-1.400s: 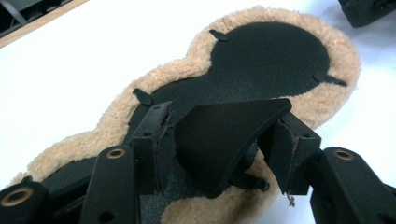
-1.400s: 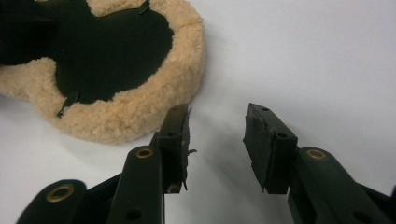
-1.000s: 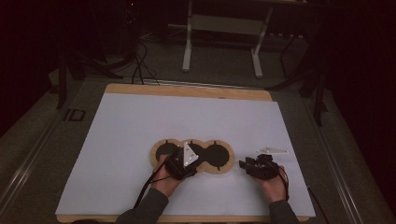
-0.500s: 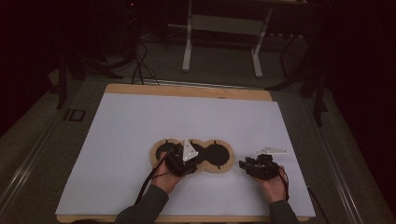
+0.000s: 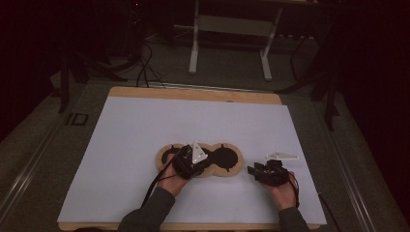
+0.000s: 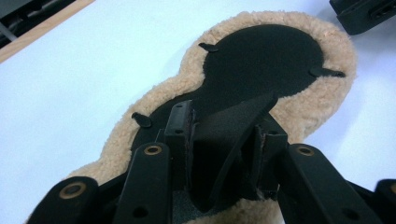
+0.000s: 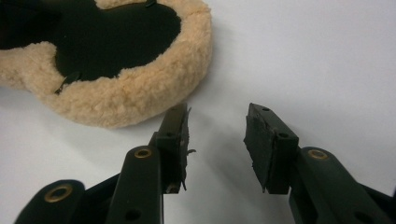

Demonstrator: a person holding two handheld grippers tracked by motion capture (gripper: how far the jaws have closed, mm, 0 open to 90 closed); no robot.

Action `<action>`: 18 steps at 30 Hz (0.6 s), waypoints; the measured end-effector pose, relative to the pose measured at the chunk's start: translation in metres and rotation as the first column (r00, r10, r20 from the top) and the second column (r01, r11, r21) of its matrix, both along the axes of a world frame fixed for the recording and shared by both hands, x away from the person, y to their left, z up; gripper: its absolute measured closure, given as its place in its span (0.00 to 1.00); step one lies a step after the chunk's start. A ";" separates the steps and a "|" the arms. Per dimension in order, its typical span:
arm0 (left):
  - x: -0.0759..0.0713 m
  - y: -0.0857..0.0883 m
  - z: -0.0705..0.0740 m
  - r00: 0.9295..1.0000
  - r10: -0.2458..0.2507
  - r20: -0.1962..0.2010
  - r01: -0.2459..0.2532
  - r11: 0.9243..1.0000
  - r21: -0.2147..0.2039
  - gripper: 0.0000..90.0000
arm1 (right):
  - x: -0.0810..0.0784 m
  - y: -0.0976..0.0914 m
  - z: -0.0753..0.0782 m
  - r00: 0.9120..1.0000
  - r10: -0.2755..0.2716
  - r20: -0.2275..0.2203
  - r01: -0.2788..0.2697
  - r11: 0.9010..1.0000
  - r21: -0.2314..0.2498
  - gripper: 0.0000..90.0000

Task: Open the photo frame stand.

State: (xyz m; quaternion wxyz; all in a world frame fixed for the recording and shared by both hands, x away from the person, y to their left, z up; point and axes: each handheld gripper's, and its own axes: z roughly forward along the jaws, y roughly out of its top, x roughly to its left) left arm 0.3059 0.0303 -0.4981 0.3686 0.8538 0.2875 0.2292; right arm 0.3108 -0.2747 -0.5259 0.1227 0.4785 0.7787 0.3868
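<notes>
A figure-eight pad point(image 5: 233, 169) with a tan fleece rim and a black inner face lies flat on the white table cover. My left gripper point(image 5: 189, 163) reaches over its middle. In the left gripper view its jaws have just been closing, and the left gripper point(image 6: 224, 135) now pinches a raised fold of the black lining point(image 6: 236, 119), with the fleece rim point(image 6: 322, 107) beyond. My right gripper point(image 5: 256, 171) rests on the cover just right of the pad. In its own view the right gripper point(image 7: 217, 135) is open with nothing between the pads, and the pad's fleece edge point(image 7: 140, 93) is up and to the left.
The white cover point(image 5: 145, 130) lies on a wooden board point(image 5: 193, 93) whose edge shows at the back. Metal stand legs point(image 5: 229, 43) and cables lie on the dark floor behind the table. The right gripper's body point(image 6: 364, 14) shows at the top right of the left gripper view.
My left gripper has shifted slightly farther over the middle of the pad. The right hand and its gripper have stayed where they were.
</notes>
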 end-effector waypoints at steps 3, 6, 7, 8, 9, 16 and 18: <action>0.000 -0.001 0.000 1.000 0.004 0.003 -0.004 1.000 -0.001 0.75 | 0.000 0.000 0.000 1.000 0.000 0.000 0.000 1.000 0.000 0.66; 0.001 -0.001 0.001 1.000 0.009 0.008 -0.009 1.000 0.003 0.76 | 0.000 0.000 0.000 1.000 0.000 0.000 0.000 1.000 0.003 0.66; 0.001 -0.001 0.001 1.000 0.009 0.008 -0.009 1.000 0.003 0.77 | 0.000 0.000 0.000 1.000 0.000 0.000 0.000 1.000 0.003 0.66; 0.002 -0.001 0.002 1.000 0.013 0.008 -0.013 1.000 -0.004 0.77 | 0.000 0.000 0.000 1.000 0.000 0.000 0.000 1.000 0.004 0.66; 0.002 -0.001 0.002 1.000 0.013 0.008 -0.013 1.000 -0.004 0.77 | 0.000 0.000 0.000 1.000 0.000 0.000 0.000 1.000 0.004 0.66; 0.003 0.004 0.006 0.999 0.036 0.011 -0.036 0.999 -0.037 0.78 | 0.000 0.000 0.001 1.000 0.004 0.005 -0.004 1.000 0.001 0.65; 0.003 0.005 0.007 0.999 0.043 0.012 -0.042 0.998 -0.055 0.79 | 0.000 0.001 0.001 1.000 0.007 0.006 -0.007 1.000 0.000 0.65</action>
